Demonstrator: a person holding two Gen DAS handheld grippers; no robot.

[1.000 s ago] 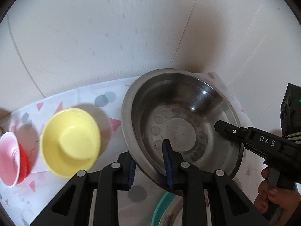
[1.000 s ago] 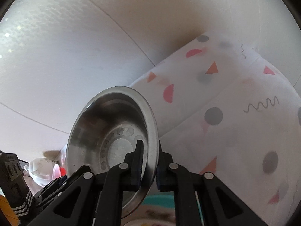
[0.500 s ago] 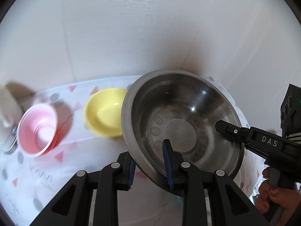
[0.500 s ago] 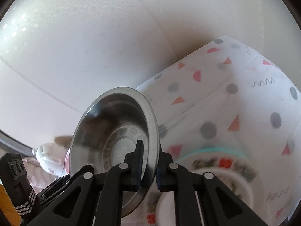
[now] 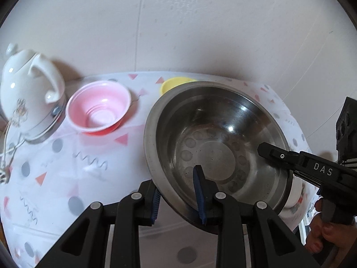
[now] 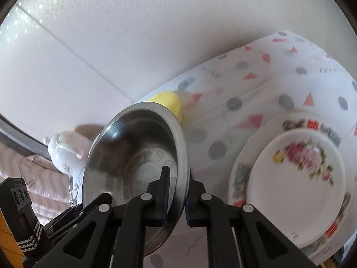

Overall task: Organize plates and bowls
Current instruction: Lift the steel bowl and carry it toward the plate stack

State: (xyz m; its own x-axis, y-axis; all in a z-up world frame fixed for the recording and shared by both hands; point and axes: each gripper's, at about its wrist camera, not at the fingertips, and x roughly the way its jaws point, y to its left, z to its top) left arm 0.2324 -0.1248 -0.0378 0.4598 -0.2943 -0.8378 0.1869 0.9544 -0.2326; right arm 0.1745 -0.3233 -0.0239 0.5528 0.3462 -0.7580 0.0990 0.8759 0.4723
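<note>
Nearest, the left gripper [image 5: 178, 198] is clamping the near rim of the steel bowl [image 5: 214, 151], one finger inside the wall and one outside. The right gripper [image 6: 176, 197] is clamping the opposite rim the same way, so both are carrying the bowl in the air over the cloth [image 5: 67, 167], its mouth tilted. Neither hand is the nearer; the rim is sitting right between each pair of fingers. Below the bowl's right side, stacked plates [image 6: 296, 178] are lying on the cloth, just beside it. Beyond the bowl's far rim, the yellow bowl [image 5: 176, 82] is peeking out, and left of it the pink bowl [image 5: 100, 107] is standing apart. I judge the set-down turns on which of these the bowl goes toward.
</note>
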